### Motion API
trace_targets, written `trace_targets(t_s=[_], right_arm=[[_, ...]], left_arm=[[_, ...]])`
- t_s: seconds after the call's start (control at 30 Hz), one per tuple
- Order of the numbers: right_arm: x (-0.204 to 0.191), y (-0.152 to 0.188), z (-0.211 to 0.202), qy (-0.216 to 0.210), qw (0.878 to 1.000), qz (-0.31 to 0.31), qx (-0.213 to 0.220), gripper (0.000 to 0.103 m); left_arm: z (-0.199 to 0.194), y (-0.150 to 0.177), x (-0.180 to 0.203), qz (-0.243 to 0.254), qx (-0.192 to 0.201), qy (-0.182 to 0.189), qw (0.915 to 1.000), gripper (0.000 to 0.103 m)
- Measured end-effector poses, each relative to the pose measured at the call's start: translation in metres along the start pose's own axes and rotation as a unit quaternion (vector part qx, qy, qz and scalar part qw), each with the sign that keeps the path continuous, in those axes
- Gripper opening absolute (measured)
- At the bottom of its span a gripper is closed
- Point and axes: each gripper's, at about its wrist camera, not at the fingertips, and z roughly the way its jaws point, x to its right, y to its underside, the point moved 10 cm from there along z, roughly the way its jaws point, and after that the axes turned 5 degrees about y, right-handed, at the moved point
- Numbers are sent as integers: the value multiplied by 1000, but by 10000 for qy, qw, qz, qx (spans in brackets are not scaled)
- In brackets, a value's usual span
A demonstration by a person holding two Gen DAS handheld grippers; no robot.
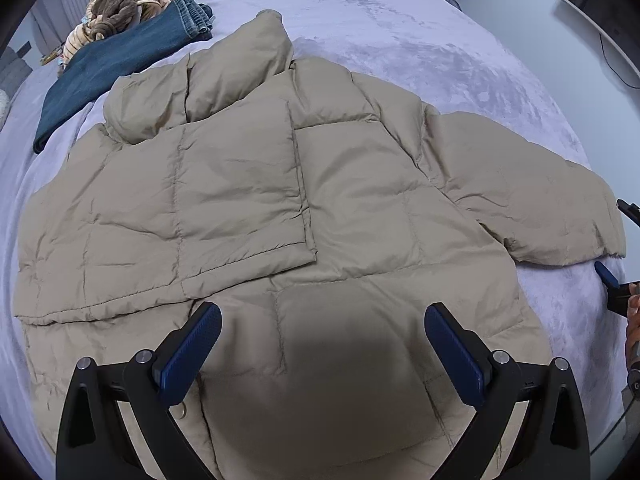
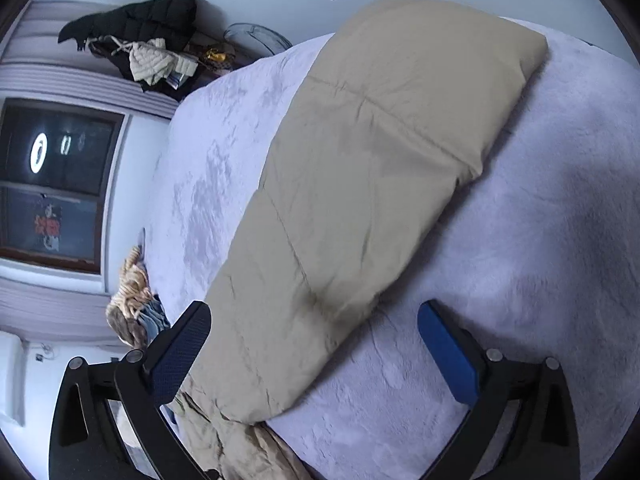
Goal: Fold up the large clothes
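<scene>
Tan puffer jacket (image 1: 256, 184) spread flat on lilac bed (image 1: 400, 40); left claw (image 1: 322, 344) gaping wide above hem, holding nothing; right claw (image 2: 314, 344) spread wide over sleeve (image 2: 360, 184), empty; jeans (image 1: 112, 64) folded beyond collar.

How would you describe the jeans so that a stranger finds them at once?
On the lilac bed, look past the tan puffer jacket toward its far left corner. The jeans lie there, folded flat, dark blue denim, unlike the striped plush toy beside them.

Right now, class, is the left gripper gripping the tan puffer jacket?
No: the left gripper hangs open above the tan puffer jacket, its fingers apart.
</scene>
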Motion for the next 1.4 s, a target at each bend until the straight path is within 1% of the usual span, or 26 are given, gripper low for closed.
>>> trace_targets(t_s=[0.2, 0.37, 0.4, 0.43, 0.5, 0.57, 0.63, 0.7, 0.77, 0.8, 0.87, 0.93, 1.0, 1.1, 1.13, 1.17, 1.2, 1.27, 1.3, 1.33, 1.4], right_arm=[[-6, -20, 15, -518, 9973, 499, -125, 103], [-11, -34, 24, -967, 9902, 986, -183, 103], [-13, -36, 26, -1059, 9877, 1128, -206, 102], [-13, -36, 27, -1157, 9853, 1233, -250, 99], [-19, -33, 33, -1359, 9794, 1429, -432, 78], [-24, -27, 39, -1501, 9741, 1580, -605, 33], [-33, -23, 40, -1474, 9761, 1485, -594, 10], [-49, -20, 36, -1453, 9810, 1168, -529, 9], [-75, -11, 30, -1428, 9863, 660, -497, 8], [-92, -5, 28, -1383, 9887, 304, -490, 8], [-126, 12, 26, -1272, 9900, -378, -482, 8], [-162, 34, 26, -1143, 9863, -1092, -471, 8], [-199, 63, 31, -1015, 9776, -1784, -457, 8], [-253, 118, 42, -831, 9545, -2836, -402, 8], [-272, 144, 47, -766, 9412, -3266, -388, 8], [-283, 167, 51, -737, 9302, -3575, -390, 8], [-298, 194, 58, -704, 9155, -3940, -402, 8], [-315, 243, 68, -643, 8908, -4472, -481, 8], [-321, 270, 78, -567, 8773, -4734, -559, 8], [-317, 294, 87, -469, 8666, -4928, -628, 8], [-308, 331, 107, -238, 8499, -5212, -739, 8]], left_arm=[[0, -6, 0, -68, 40, -50, 10000, 102], [-3, -8, -11, -158, 79, -80, 9998, 102], [-4, -9, -14, -178, 95, -86, 9998, 102], [-5, -9, -17, -203, 114, -99, 9997, 102], [-7, -11, -24, -263, 142, -107, 9995, 102], [-11, -12, -32, -336, 180, -81, 9992, 102], [-15, -13, -39, -384, 233, -77, 9990, 102], [-19, -15, -49, -405, 293, -88, 9987, 102], [-23, -16, -61, -432, 357, -116, 9984, 102], [-24, -17, -68, -449, 375, -136, 9982, 102], [-28, -17, -84, -503, 433, -167, 9977, 102], [-31, -17, -102, -585, 479, -188, 9970, 102], [-36, -16, -122, -679, 525, -222, 9961, 102], [-44, -12, -155, -817, 612, -286, 9944, 102], [-46, -11, -166, -862, 637, -316, 9937, 102], [-49, -9, -178, -907, 665, -347, 9930, 102], [-52, -7, -191, -954, 693, -386, 9923, 102], [-55, -2, -213, -1047, 734, -463, 9907, 102], [-56, 1, -224, -1101, 755, -497, 9898, 102], [-57, 4, -234, -1162, 768, -528, 9888, 102], [-57, 10, -251, -1286, 774, -585, 9869, 102]])
